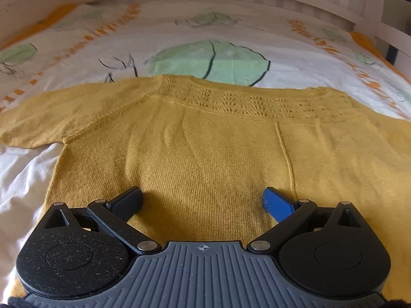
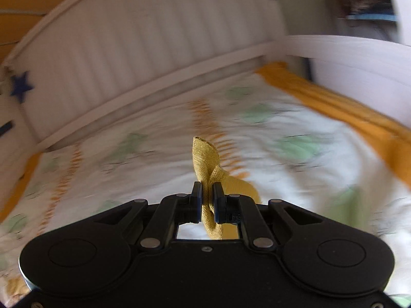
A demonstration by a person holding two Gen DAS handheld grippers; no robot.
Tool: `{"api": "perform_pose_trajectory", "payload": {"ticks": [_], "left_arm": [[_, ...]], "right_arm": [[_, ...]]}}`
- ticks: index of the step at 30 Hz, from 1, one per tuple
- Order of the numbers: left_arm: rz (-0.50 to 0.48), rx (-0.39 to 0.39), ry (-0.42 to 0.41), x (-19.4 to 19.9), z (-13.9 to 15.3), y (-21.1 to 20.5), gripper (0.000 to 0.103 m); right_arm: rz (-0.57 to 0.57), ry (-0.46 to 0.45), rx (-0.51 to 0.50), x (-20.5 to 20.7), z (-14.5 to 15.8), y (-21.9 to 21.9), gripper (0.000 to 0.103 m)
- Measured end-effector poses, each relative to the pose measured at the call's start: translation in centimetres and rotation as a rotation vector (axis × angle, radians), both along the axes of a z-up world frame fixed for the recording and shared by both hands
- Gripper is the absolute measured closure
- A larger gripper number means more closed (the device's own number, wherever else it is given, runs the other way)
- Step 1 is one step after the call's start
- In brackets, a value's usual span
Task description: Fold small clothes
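Close up, the right hand-held gripper pinches a bit of the yellow knitted top; which part is hard to tell, and everything behind is blurry. Left hand-held gripper is spread wide just over the top, lying flat on the bed. White rails stand behind.

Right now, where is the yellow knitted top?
In the left wrist view the yellow knitted top lies spread flat on the patterned bedsheet, just beyond the open left gripper. In the right wrist view the right gripper pinches a fold of it.
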State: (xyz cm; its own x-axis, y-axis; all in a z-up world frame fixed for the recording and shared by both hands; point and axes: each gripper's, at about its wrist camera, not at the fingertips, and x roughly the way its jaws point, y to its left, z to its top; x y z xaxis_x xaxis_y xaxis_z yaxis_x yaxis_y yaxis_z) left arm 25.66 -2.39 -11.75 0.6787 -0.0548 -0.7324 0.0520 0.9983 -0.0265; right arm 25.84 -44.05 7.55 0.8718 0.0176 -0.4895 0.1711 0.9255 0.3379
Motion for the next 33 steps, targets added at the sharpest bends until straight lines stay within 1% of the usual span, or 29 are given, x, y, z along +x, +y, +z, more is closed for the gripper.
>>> {"api": "perform_pose_trajectory", "payload": {"ticks": [1,2,3,5,9,13,15,18,19,21,23,24,25,26,27,28,30,33], "left_arm": [[-0.013,-0.022,0.016,0.1,0.5,0.6,0.006],[-0.019,-0.042,0.023,0.0,0.9,1.2,0.015],[-0.021,-0.068,0.027,-0.1,1.4,2.1,0.017],[-0.005,-0.106,0.019,-0.6,2.2,3.9,0.017],[0.034,-0.145,-0.007,-1.8,3.5,7.7,0.017],[0.064,-0.151,-0.026,-2.8,4.3,10.8,0.017],[0.073,-0.145,-0.026,-3.2,4.3,11.9,0.017],[0.066,-0.135,-0.019,-3.6,4.4,13.0,0.017],[0.065,-0.131,-0.019,-3.7,4.4,13.2,0.017],[0.061,-0.131,-0.02,-3.8,4.5,13.6,0.017],[0.055,-0.136,-0.018,-3.6,4.5,13.7,0.017],[0.051,-0.141,-0.016,-3.4,4.6,13.7,0.017],[0.046,-0.146,-0.017,-3.5,4.7,13.8,0.017],[0.039,-0.15,-0.017,-3.3,4.8,13.7,0.017],[0.032,-0.153,-0.018,-3.4,4.9,13.7,0.017],[0.025,-0.156,-0.02,-3.2,5.0,13.4,0.017],[0.003,-0.16,-0.019,-2.8,5.1,12.7,0.017],[-0.043,-0.162,-0.007,-1.9,4.9,10.9,0.017]], "right_arm": [[0.034,-0.008,0.003,0.5,0.0,1.7,0.087],[0.069,-0.013,0.004,1.0,-0.2,3.5,0.088],[0.102,-0.016,0.008,1.4,-0.4,5.3,0.088],[0.165,-0.017,0.023,2.3,-1.3,8.6,0.088],[0.287,0.008,0.022,3.9,-4.1,15.3,0.087],[0.381,0.071,0.029,4.8,-8.7,21.3,0.087],[0.416,0.103,0.009,5.0,-11.2,23.8,0.087],[0.458,0.134,-0.043,4.3,-14.0,27.1,0.087],[0.468,0.138,-0.059,3.4,-14.2,28.3,0.086],[0.484,0.148,-0.067,2.5,-15.5,29.3,0.083],[0.488,0.138,-0.055,1.4,-15.7,29.8,0.08],[0.485,0.13,-0.06,0.9,-15.8,29.7,0.075],[0.481,0.122,-0.076,0.4,-15.8,29.6,0.062],[0.473,0.112,-0.093,-0.2,-15.8,29.3,0.055],[0.463,0.098,-0.109,-0.7,-15.8,28.9,0.044],[0.452,0.084,-0.124,-1.2,-15.8,28.5,0.04],[0.421,0.065,-0.163,-2.3,-16.2,27.2,0.04],[0.367,0.073,-0.196,-3.8,-17.2,25.1,0.034]]}}
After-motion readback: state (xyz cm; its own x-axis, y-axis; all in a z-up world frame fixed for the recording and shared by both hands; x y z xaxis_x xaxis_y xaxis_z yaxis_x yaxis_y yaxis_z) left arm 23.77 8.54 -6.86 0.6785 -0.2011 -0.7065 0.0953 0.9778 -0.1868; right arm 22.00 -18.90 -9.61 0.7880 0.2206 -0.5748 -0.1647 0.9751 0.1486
